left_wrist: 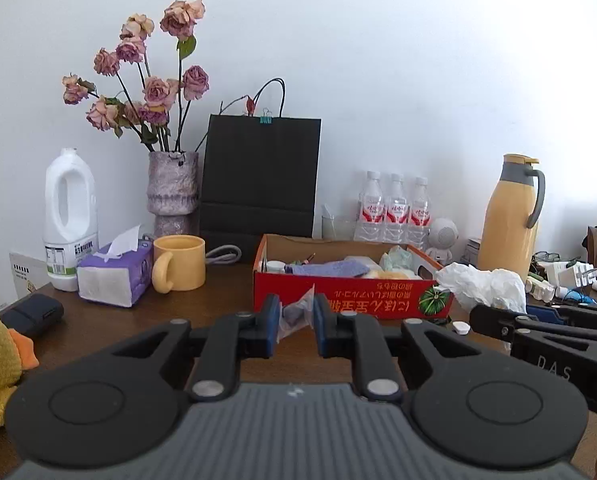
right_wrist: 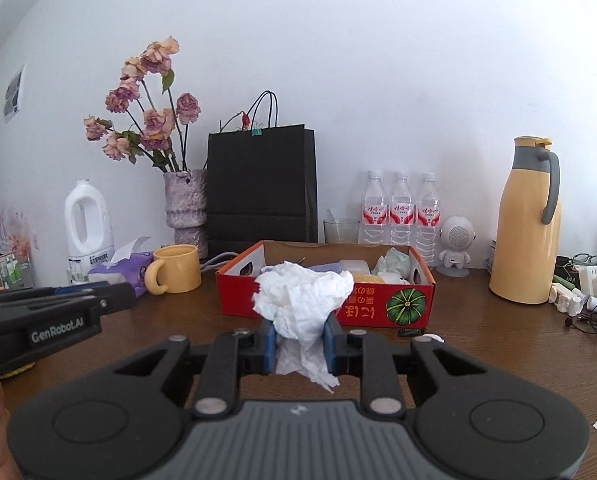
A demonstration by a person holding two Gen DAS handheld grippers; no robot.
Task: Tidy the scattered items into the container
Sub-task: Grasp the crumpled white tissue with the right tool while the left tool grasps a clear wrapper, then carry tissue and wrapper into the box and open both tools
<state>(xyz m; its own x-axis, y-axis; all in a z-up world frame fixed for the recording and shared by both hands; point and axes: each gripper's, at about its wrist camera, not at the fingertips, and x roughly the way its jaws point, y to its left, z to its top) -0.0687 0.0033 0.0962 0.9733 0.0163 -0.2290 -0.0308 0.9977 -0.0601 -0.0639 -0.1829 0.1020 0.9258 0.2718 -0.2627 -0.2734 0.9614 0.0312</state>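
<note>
Left gripper (left_wrist: 296, 322): jaws nearly closed, the blue pads pinching a small clear plastic wrapper (left_wrist: 294, 314) with something purplish-grey inside; the wrapper sticks up between the fingertips, in front of the box's near wall.

Right gripper (right_wrist: 300, 336): jaws narrowly parted and clamped on a crumpled white tissue (right_wrist: 302, 300); the wad billows above the pads and a tail hangs down below them toward the gripper body.

Left fingers (left_wrist: 269, 320): both pads press on the wrapper's sides.

Right fingers (right_wrist: 268, 340): both pads touch the tissue; the wad hides the fingertips' upper ends.

Container: a red cardboard box (right_wrist: 382, 308) with a pumpkin picture and upside-down printing on its near wall, open at the top, standing on the brown wooden table (right_wrist: 478, 340) at 12 o'clock from both grippers.

Box contents: a purple cloth (left_wrist: 330, 269), a small white jar (left_wrist: 275, 266) and pale crumpled wrappers (right_wrist: 394, 261) already lie inside.

Held items versus box: both are in front of the near wall, not inside it.

Grippers to each other: side by side; in the left view the right gripper (left_wrist: 494, 318) with its tissue enters at 3 o'clock, in the right view the left gripper (right_wrist: 118, 298) enters at 9 o'clock.

Still on the table: a small white cap (right_wrist: 432, 338) at the box's near right corner.

Surroundings: yellow mug (right_wrist: 176, 270) and purple tissue pack (left_wrist: 114, 276) at 10 o'clock of the box; yellow thermos jug (right_wrist: 528, 224) at 2 o'clock.
</note>
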